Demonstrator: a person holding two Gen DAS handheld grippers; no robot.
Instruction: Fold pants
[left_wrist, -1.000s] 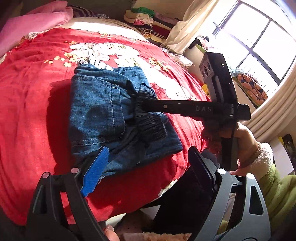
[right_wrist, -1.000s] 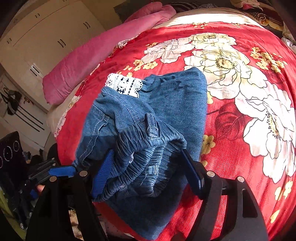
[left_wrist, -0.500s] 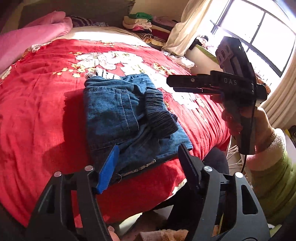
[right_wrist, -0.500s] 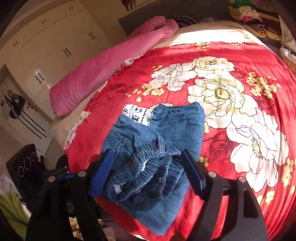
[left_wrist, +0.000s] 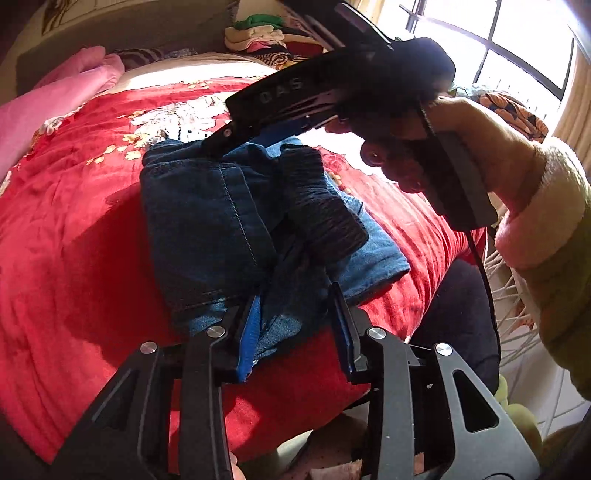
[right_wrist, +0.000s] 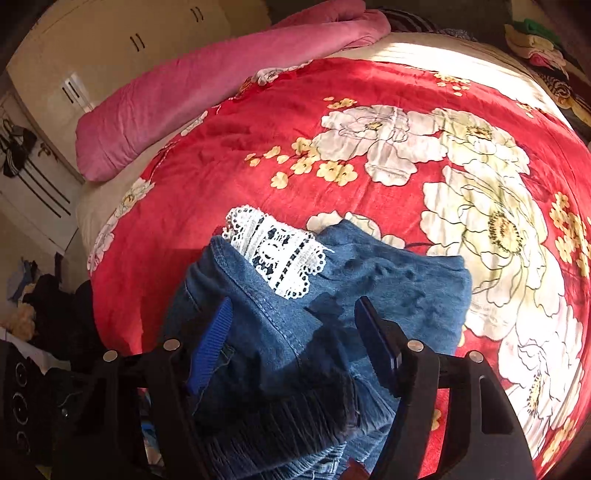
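Both claws hung parted over the folded pants (left_wrist: 207, 221) on the bed (left_wrist: 74, 258); my left claw (left_wrist: 295, 325) straddled the near edge, gripping nothing; my right claw (right_wrist: 295, 328) hovered above the bundle, apparently to press it flat.

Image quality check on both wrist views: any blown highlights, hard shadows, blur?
Left wrist view: window blown out, right gripper backlit and dark, hard shadow left of the jeans. Right wrist view: sunlit blanket glares at the far edge, gripper shadow falls on the jeans; both show strong fisheye bending.
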